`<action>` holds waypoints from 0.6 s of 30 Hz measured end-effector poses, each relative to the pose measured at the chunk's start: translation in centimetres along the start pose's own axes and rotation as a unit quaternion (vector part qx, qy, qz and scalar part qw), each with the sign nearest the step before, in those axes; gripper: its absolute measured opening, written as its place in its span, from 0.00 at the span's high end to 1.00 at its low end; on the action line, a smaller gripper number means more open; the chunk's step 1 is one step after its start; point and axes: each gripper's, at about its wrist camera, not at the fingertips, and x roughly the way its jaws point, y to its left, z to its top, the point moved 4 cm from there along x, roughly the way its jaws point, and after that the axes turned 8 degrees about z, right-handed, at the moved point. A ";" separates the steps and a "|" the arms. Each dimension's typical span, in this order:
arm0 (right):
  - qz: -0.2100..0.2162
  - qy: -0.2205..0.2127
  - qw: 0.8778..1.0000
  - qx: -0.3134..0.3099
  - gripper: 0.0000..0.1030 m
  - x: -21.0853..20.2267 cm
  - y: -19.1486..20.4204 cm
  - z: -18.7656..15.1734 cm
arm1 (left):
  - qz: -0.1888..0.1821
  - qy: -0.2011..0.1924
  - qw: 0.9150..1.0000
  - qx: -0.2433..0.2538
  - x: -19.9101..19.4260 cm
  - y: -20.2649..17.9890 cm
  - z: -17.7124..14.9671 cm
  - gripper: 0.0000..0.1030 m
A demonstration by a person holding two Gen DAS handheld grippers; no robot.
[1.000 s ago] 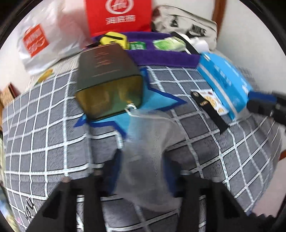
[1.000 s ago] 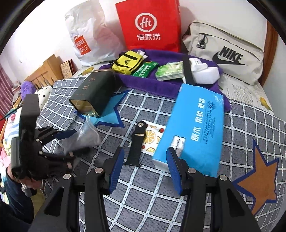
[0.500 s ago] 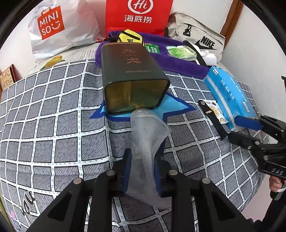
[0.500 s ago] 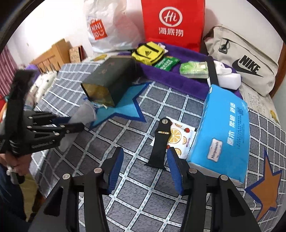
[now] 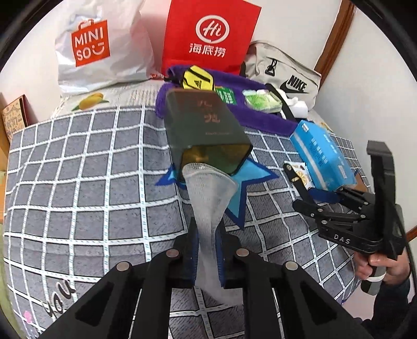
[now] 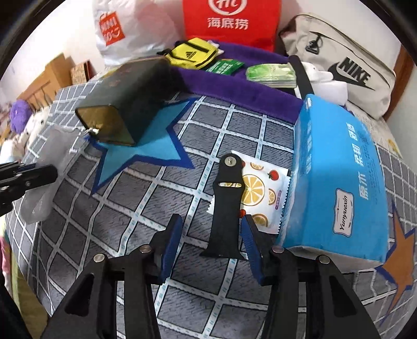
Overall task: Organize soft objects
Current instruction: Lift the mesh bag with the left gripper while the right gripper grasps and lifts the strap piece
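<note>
Mesh bag (image 5: pixel 208 208) pinched between closing left tool (image 5: pixel 207 250) pads.

**Hidden, cropped and unreadable**

The lower end of the white mesh pouch (image 5: pixel 208 198) disappears between and behind the blue pads (image 5: pixel 193 250) of the left gripper (image 5: pixel 207 251). In the right wrist view that pouch is a smeared pale shape at the bed's left edge. The gold characters on the dark green tin (image 5: pixel 204 125) are blurred. The black strap (image 6: pixel 226 206) covers part of the fruit-print sachet (image 6: pixel 263 190), and the blue tissue pack (image 6: pixel 338 180) hides the sachet's right edge. The red bag (image 6: pixel 232 23) is cut by the top edge.
</note>
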 end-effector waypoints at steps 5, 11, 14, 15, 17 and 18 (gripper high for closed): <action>0.004 -0.026 0.999 0.022 0.80 -0.3 -1.3 0.0 | -0.004 -0.005 1.000 -0.017 -0.1 0.0 1.2 0.89; 0.032 -0.021 0.999 0.016 0.80 -0.6 -1.2 -0.2 | -0.008 -0.016 1.000 -0.015 -0.7 -0.6 3.0 0.89; 0.045 -0.011 0.999 0.012 0.80 -0.7 -0.8 -0.5 | -0.010 -0.026 1.000 -0.009 -1.4 -1.0 4.3 0.89; 0.046 -0.007 0.999 0.012 0.80 -0.6 -0.8 -0.5 | -0.009 -0.028 1.000 -0.007 -1.5 -1.2 4.6 0.89; 0.048 -0.006 0.999 0.018 0.79 -0.4 -1.0 -0.1 | -0.005 -0.032 0.999 -0.001 -1.8 -1.6 5.6 0.89; 0.049 -0.007 0.999 0.019 0.79 -0.2 -1.0 0.0 | -0.003 -0.035 0.999 0.002 -1.9 -1.8 6.1 0.89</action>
